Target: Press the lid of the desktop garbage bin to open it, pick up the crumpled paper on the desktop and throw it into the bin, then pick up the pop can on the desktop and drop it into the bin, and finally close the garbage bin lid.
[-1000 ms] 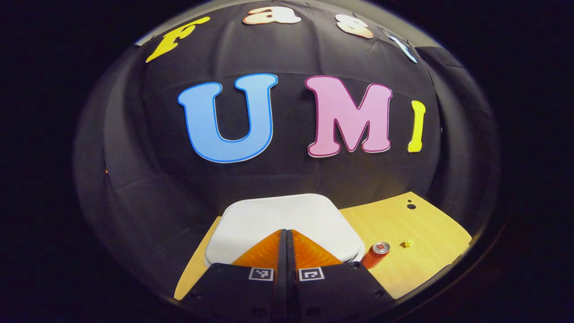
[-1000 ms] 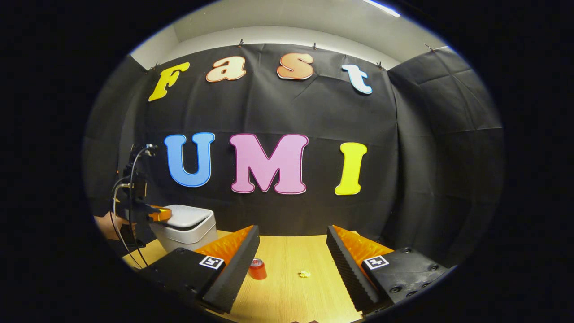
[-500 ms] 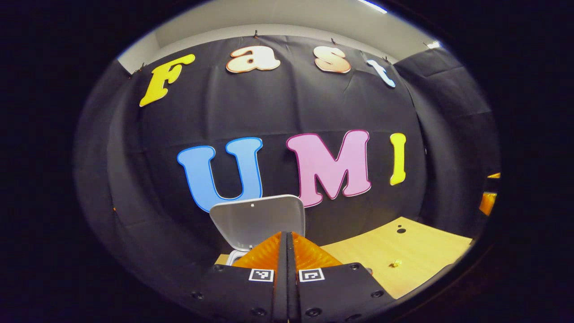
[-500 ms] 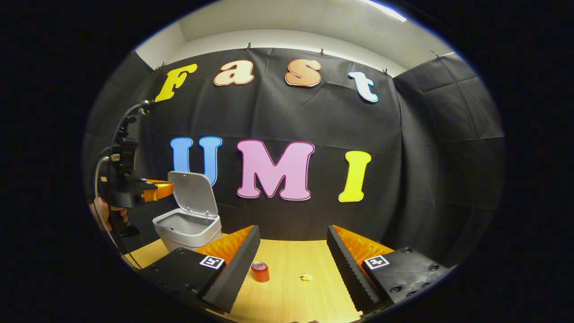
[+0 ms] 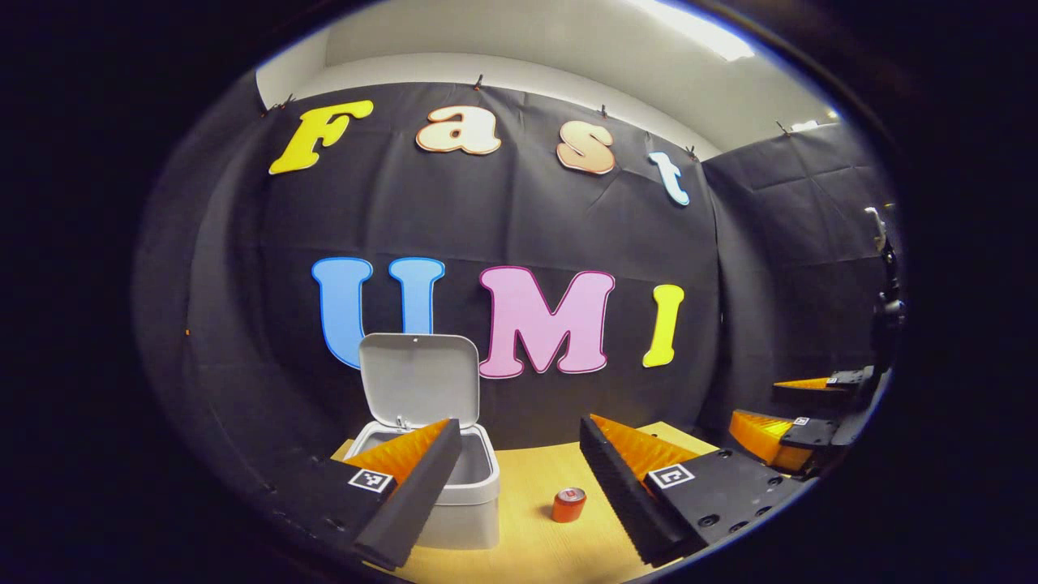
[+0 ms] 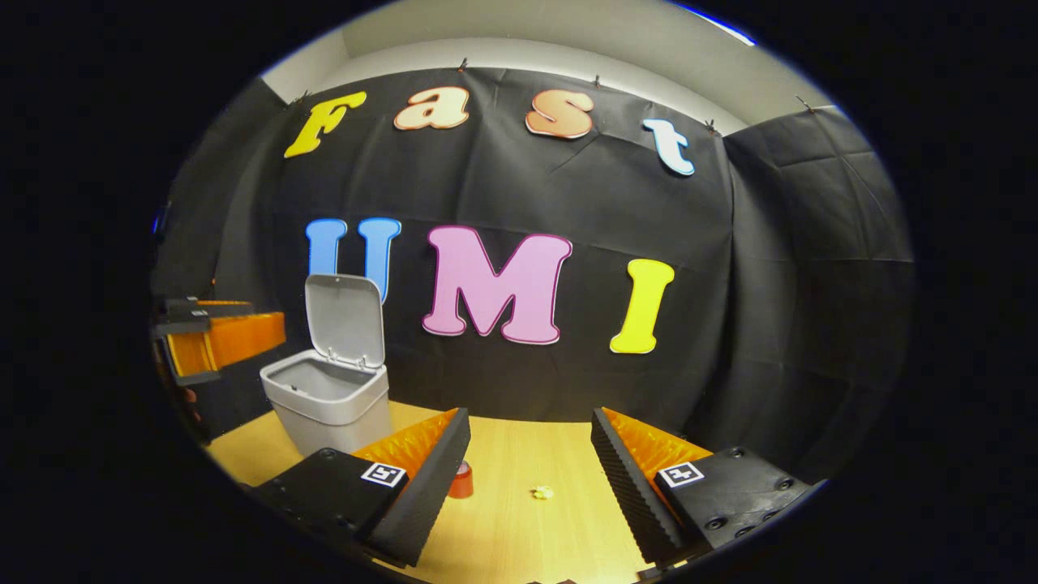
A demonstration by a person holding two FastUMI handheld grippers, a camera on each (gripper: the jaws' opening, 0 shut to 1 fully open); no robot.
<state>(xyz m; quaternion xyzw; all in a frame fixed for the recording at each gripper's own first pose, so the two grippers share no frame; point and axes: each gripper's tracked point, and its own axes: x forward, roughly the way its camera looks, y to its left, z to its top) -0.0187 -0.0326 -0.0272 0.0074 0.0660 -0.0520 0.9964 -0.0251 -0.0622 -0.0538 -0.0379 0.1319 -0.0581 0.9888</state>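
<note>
Bin [image 5: 454, 495] standing on the worktop [image 5: 531, 543], lid [image 5: 419, 380] up and upright at the bin's back edge, inside open to view. Same bin [image 6: 328, 401] seen in the right gripper view toward the left, lid [image 6: 345, 319] raised there too.

Left gripper [image 5: 519, 478] with jaws wide apart, gripping nothing. Left finger [image 5: 409, 487] overlapping the bin's front rim in the picture; contact or not, cannot tell. Can [image 5: 568, 504] upright on the worktop, just right of the bin, lying in the gap between the jaws but farther off than the fingertips, nearer the right finger [image 5: 641, 478]. Touched by neither.

Right gripper [image 6: 531, 462] likewise with jaws wide apart and holding nothing. Paper [image 6: 542, 491], a small yellowish scrap, on the worktop [image 6: 519, 519] well right of the bin, in the gap between the jaws and beyond the tips, roughly midway. Can [image 6: 461, 480] between bin and paper, partly hidden behind the left finger [image 6: 422, 478] of this gripper. Paper and can apart from one another.

Left gripper [image 6: 219, 341] also seen in the right gripper view, just left of the bin and level with its lid, jaws apart. Right gripper [image 5: 799, 414] seen in the left gripper view far right of the bin, above the worktop edge, jaws apart.
</note>
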